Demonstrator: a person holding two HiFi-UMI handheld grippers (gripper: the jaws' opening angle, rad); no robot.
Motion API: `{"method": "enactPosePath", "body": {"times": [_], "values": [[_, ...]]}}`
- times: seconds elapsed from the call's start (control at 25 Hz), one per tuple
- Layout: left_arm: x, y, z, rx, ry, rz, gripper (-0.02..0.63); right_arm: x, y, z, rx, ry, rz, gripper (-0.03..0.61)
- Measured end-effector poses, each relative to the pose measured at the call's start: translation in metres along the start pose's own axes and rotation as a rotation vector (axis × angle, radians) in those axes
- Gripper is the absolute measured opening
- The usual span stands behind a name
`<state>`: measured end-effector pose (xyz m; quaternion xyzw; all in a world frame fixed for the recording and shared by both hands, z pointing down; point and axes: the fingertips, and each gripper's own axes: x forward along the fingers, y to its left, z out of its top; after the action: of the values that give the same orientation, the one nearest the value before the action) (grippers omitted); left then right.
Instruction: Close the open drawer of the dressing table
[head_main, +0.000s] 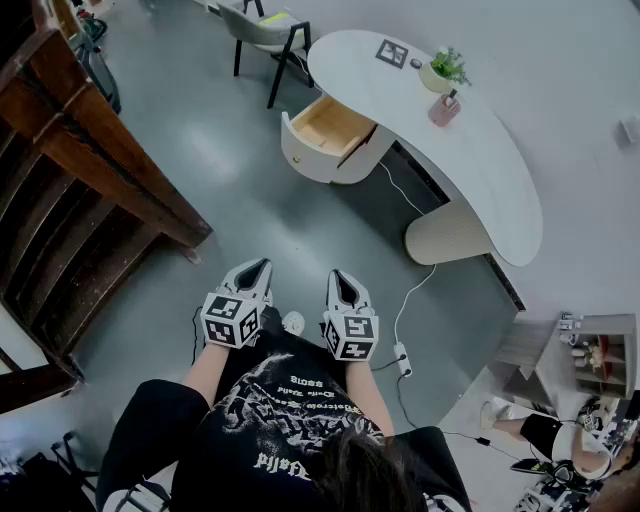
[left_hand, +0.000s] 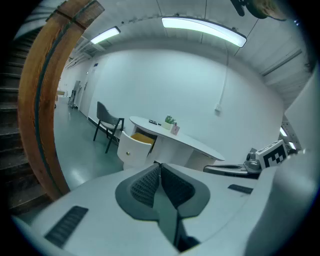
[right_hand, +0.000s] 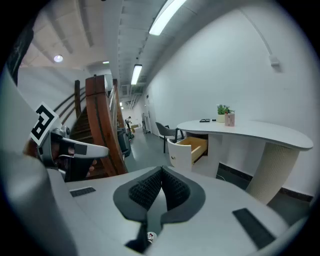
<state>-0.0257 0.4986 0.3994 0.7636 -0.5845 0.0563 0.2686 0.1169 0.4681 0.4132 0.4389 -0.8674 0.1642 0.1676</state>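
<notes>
While the person stands well apart from the dressing table (head_main: 450, 235), its drawer (head_main: 325, 128) is pulled out from under the far end of the curved white tabletop (head_main: 490, 175). The drawer's pale wooden inside is open to view, and its rounded white front carries a small knob (head_main: 295, 157). The left hand-held gripper (head_main: 255, 268) and the right hand-held gripper (head_main: 340, 280) are held side by side in front of the person's chest, near each other but not touching. Both point across the grey floor (head_main: 250, 200) toward the drawer and tilt a little downward. In the left gripper view the two ribbed pads are pressed together with nothing between them. The right gripper view shows the same: jaws closed and holding nothing. On the tabletop a small potted plant (head_main: 445, 68) stands just beside a pink object (head_main: 443, 108), with a square marker (head_main: 392, 52) near them. A dark-legged chair (head_main: 265, 30) stands beyond the drawer. A wooden staircase (head_main: 90, 170) fills the left side. A white cable (head_main: 408, 295) runs over the floor from the table to a power strip (head_main: 402, 358) by the person's right side.
</notes>
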Motion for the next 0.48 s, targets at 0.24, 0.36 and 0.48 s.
{"method": "enactPosePath", "body": {"times": [0.24, 0.36, 0.48], "values": [[0.007, -0.006, 0.003, 0.02, 0.016, -0.027, 0.032, 0.002, 0.002, -0.001, 0.004, 0.017, 0.001, 0.026], [0.01, -0.006, 0.006, 0.018, 0.016, -0.03, 0.032, 0.004, 0.003, -0.001, 0.007, 0.014, 0.01, 0.026], [0.01, -0.001, 0.007, 0.004, 0.013, -0.017, 0.032, 0.007, 0.007, 0.002, 0.011, 0.008, 0.024, 0.026]]}}
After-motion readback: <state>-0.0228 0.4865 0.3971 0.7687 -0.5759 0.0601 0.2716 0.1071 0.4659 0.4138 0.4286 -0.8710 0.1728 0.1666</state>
